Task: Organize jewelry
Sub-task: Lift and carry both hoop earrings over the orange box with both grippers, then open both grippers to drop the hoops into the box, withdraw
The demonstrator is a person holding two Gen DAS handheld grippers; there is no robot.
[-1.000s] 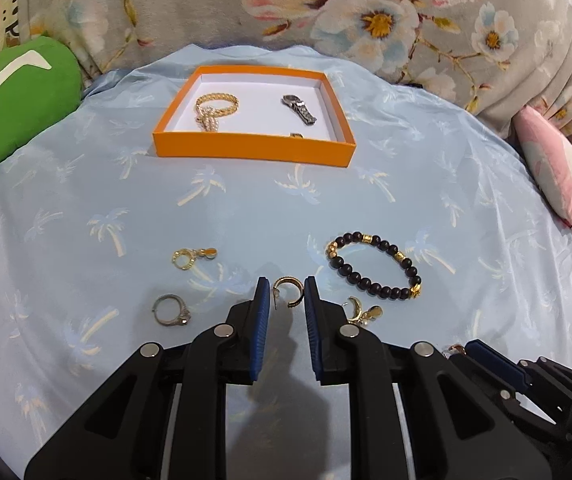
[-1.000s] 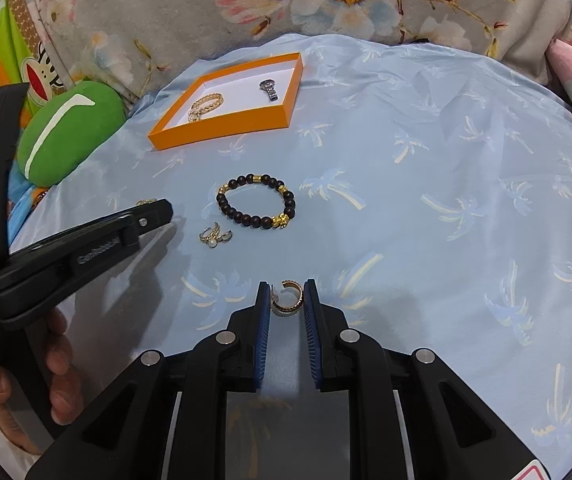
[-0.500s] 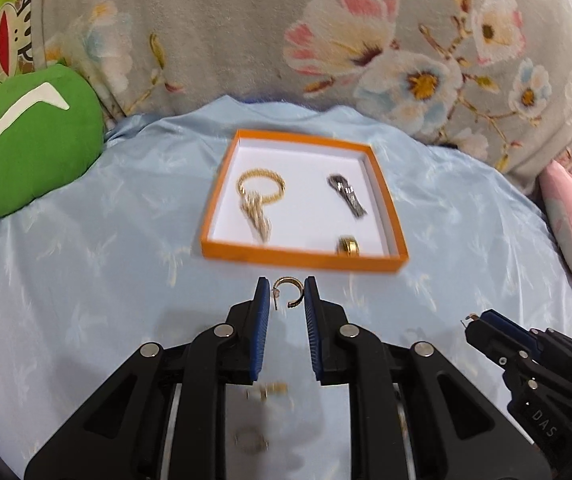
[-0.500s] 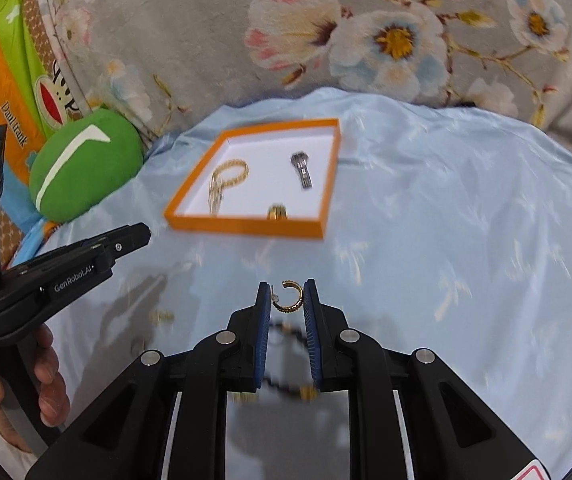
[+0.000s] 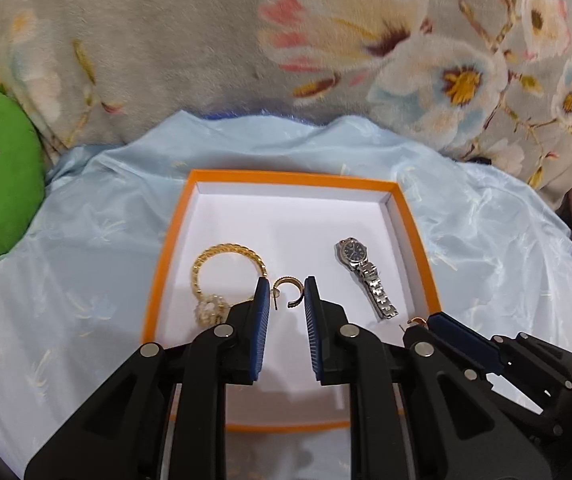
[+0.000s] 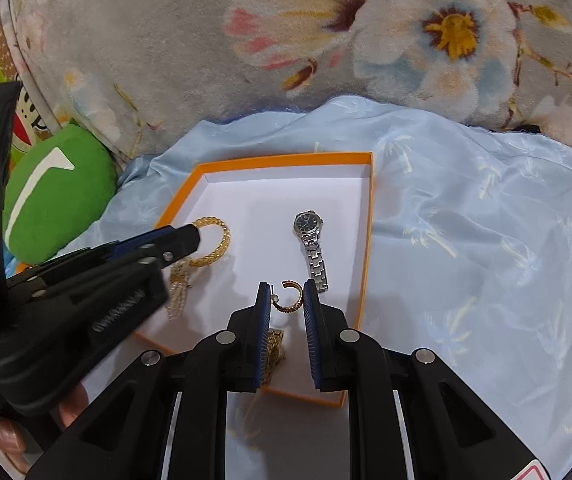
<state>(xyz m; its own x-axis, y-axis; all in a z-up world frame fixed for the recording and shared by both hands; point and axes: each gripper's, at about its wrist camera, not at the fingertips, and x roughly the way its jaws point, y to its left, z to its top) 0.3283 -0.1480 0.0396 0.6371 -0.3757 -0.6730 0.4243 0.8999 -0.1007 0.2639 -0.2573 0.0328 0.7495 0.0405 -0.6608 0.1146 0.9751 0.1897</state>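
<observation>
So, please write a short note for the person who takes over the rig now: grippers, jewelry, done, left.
Left gripper: shut on a gold hoop earring, above the orange box.
Right gripper: shut on a second gold hoop earring, also above the box.
Already in the box: gold chain bracelet, silver wristwatch, and a small gold piece partly hidden behind the right gripper.
Left: release both earrings into the box. No jewelry outside the box is in view now.

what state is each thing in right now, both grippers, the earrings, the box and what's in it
left gripper: shut on a gold hoop earring, above the box
right gripper: shut on a second hoop earring, above the box
orange box: open, no lid
gold bracelet: lying in box
watch: lying flat in box
</observation>
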